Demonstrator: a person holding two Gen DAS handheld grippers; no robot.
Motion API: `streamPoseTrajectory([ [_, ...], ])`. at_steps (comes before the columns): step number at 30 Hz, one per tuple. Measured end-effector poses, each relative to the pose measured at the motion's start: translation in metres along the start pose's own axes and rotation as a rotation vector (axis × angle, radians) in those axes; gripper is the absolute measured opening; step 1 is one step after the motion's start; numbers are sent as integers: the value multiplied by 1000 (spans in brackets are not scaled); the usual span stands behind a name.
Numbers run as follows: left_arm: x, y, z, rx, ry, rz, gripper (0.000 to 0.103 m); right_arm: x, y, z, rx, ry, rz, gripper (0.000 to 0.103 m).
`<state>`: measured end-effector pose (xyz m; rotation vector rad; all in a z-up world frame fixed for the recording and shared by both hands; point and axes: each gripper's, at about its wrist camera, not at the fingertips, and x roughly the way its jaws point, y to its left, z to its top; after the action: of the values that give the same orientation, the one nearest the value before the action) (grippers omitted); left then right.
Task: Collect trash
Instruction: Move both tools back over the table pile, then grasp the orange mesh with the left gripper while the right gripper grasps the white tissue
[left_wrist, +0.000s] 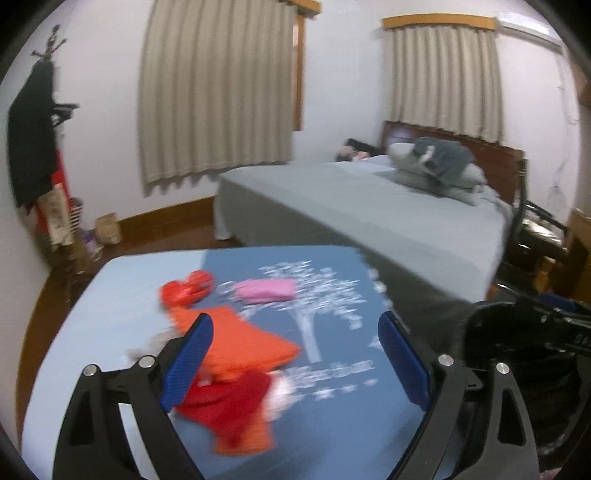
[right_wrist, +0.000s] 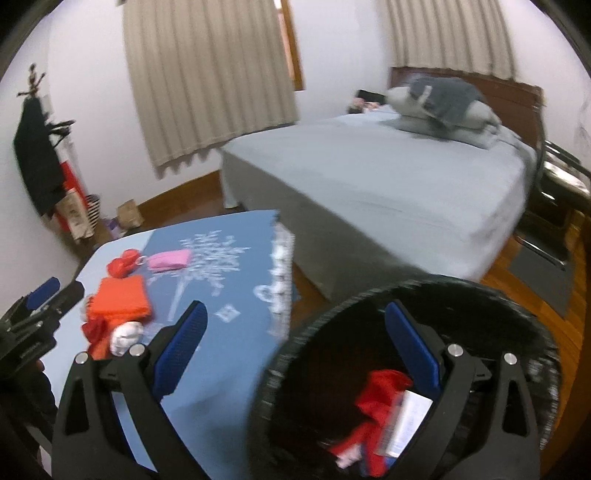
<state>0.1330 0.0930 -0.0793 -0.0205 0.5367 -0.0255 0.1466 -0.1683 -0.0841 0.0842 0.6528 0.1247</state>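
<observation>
right gripper (right_wrist: 295, 347) wide open, empty | left gripper (left_wrist: 295, 354) wide open, empty

1 bin (right_wrist: 369, 295), 2 curtains (right_wrist: 207, 74), 1 bed (right_wrist: 369, 166).

blue tablecloth (left_wrist: 332, 424) with white tree print; orange cloth (left_wrist: 243, 343); black bin (right_wrist: 424, 295).

We see a printed cloth cover on the table (left_wrist: 332, 424), a glossy red wrapper (left_wrist: 186, 290), matt orange cloth (left_wrist: 240, 341), and perhaps crumpled white paper (right_wrist: 125, 336).
</observation>
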Motion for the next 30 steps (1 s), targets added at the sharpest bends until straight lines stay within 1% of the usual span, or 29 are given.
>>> streamPoseTrajectory([
  [4,10,34,-8,-36,21,62,87,19,31,1,-43,9,51,94],
  [7,25,51,-14,-55,55,75,80,36,54,3,-73,21,74,94],
  [8,32,56,-15,-53,69,82,75,42,61,4,-82,26,79,94],
  [9,40,60,-16,-50,79,82,72,48,66,6,-89,29,83,94],
  [12,56,68,-18,-45,100,80,68,62,76,7,-106,38,89,94],
  [17,82,82,-14,-58,128,73,65,82,86,12,-124,58,93,94],
  [19,92,83,-15,-63,150,59,63,87,88,12,-127,64,95,94],
  [22,105,83,-20,-77,192,30,62,95,91,10,-133,76,98,94],
  [25,110,78,-23,-76,205,21,62,100,91,8,-131,86,99,94],
  [26,110,77,-25,-77,206,20,60,101,91,8,-129,89,99,94],
  [27,111,77,-25,-80,203,22,53,102,91,7,-128,91,100,94],
  [28,110,76,-26,-83,202,23,49,103,91,7,-128,94,100,94],
  [30,107,75,-25,-93,197,22,35,103,90,7,-132,96,100,94],
])
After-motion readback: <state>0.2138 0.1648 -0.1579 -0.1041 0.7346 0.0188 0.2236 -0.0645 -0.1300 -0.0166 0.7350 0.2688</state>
